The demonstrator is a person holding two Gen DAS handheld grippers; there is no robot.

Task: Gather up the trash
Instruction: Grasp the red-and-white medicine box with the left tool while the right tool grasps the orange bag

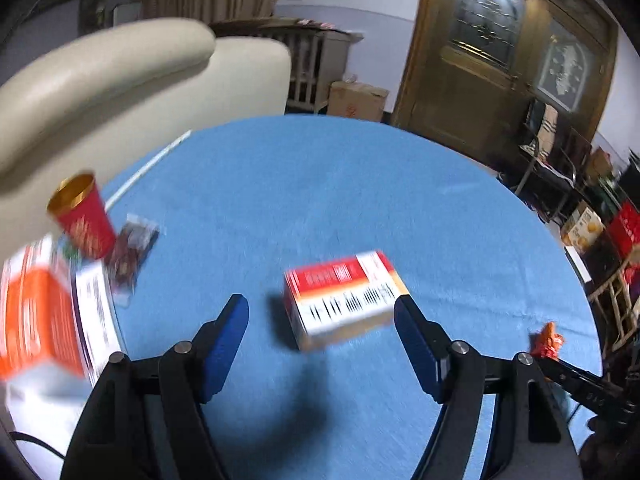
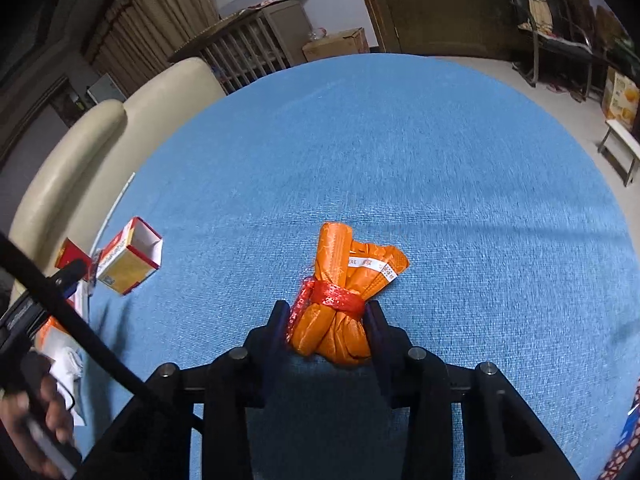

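i'm seeing the red cup (image 1: 82, 216) and snack packet (image 1: 134, 252) sitting far left on the blue table (image 1: 320, 184). left gripper (image 1: 322, 310) is hanging spread wide around the small carton (image 1: 344, 298), not touching. right gripper (image 2: 326, 314) is pinching the orange bundle (image 2: 346, 292) over mid-table.

- Round table (image 1: 360, 184), blue cloth cover.
- Small red-and-white carton (image 1: 344, 298) lying near centre.
- Red paper cup (image 1: 82, 216), clear snack packet (image 1: 132, 256) and orange box (image 1: 40, 312) grouped at 9 o'clock.
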